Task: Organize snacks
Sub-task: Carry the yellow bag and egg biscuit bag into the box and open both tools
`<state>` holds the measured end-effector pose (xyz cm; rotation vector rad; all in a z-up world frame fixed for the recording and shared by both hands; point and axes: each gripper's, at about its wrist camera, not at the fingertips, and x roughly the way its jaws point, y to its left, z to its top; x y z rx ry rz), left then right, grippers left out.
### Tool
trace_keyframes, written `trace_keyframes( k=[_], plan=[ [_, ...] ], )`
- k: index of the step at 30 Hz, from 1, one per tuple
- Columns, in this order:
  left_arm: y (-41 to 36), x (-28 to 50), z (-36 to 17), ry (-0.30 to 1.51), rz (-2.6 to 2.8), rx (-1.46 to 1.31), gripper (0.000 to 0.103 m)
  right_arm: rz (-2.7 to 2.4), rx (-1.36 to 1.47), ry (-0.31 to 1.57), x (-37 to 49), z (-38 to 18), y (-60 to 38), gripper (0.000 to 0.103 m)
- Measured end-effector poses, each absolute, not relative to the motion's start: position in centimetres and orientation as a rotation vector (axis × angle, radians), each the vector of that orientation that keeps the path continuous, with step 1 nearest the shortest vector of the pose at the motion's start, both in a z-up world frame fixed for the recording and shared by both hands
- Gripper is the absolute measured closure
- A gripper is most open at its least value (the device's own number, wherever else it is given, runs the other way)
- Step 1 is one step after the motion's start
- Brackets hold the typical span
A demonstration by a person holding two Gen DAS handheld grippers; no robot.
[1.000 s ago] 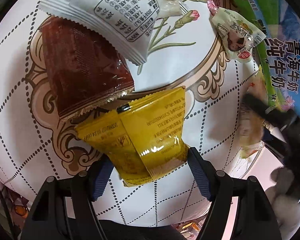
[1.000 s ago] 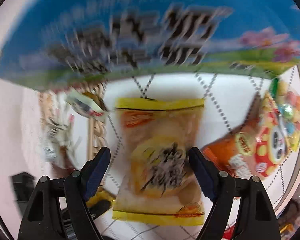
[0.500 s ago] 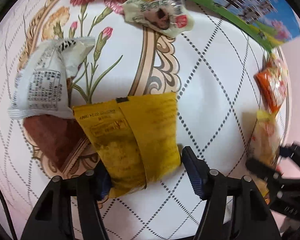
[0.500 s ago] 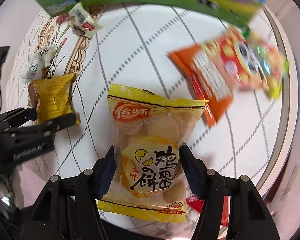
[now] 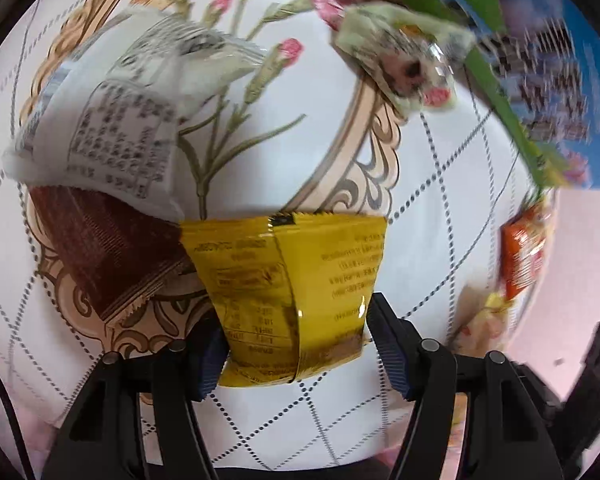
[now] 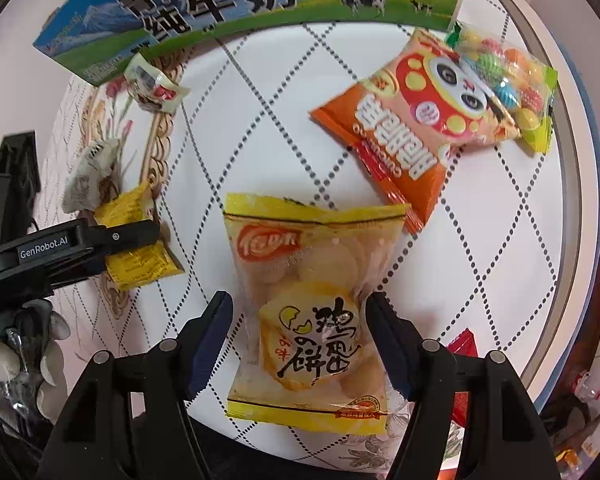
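The left gripper [image 5: 296, 344] pinched the yellow packet [image 5: 296, 280] above the round table [image 6: 260, 120], a brown wrapper [image 5: 100, 248] at its nine o'clock. The right gripper [image 6: 300, 340], jaws just opening a little, squeezed the egg-biscuit bag [image 6: 312, 304]; the orange panda bag [image 6: 412, 128] lay at its one o'clock.

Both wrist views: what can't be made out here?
- Left wrist view: milk carton lettering is motion-blurred and cut by the frame edge.
- Left wrist view: yellow packet hides the left gripper pads, so contact is unclear.
- Right wrist view: red packet is mostly hidden behind the right gripper finger.
- Right wrist view: white wrapper print is too small.
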<state>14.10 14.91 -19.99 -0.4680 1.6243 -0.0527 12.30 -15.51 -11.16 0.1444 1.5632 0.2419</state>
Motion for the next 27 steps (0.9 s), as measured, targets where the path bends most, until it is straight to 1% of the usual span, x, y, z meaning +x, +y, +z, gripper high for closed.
trace_keyframes(
  k=[2,3,4,5,6,8,12,15,21,25,27],
  plan=[
    [13.3,14.4,-19.7,1.613,-0.033,-0.368,0.04,0.23,0.12,1.562,12.3,-11.3,-15.3,0.031],
    [12.0,14.5,-19.4,1.599,-0.022,-0.317,0.04,0.222,0.111,1.557,10.6,-12.5,-14.7,0.032],
    [11.1,14.8,-19.2,1.59,-0.018,-0.279,0.042,0.216,0.097,1.55,10.4,-12.7,-14.7,0.032],
    [10.2,14.9,-18.9,1.58,-0.023,-0.238,0.047,0.214,0.081,1.547,10.0,-13.2,-14.1,0.036],
    [9.5,14.9,-18.6,1.572,-0.036,-0.197,0.049,0.206,0.07,1.545,10.0,-13.5,-14.0,0.039],
    [8.3,14.7,-18.3,1.563,-0.067,-0.171,0.056,0.196,0.078,1.532,9.8,-14.0,-14.0,0.043],
    [6.2,13.8,-17.0,1.558,-0.123,-0.162,0.057,0.208,0.108,1.502,9.2,-12.8,-15.5,0.049],
    [5.5,14.2,-14.7,1.544,-0.173,-0.176,0.057,0.227,0.157,1.482,8.9,-11.6,-16.1,0.05],
    [6.3,16.0,-7.3,1.46,-0.266,-0.237,0.057,0.287,0.25,1.389,9.9,-6.1,-17.6,0.05],
    [7.4,18.5,-2.6,1.389,-0.318,-0.266,0.057,0.328,0.273,1.281,12.4,-0.9,-18.2,0.05],
    [7.1,21.1,-0.3,1.355,-0.325,-0.262,0.057,0.343,0.262,1.217,14.4,2.2,-18.6,0.05]
  ],
)
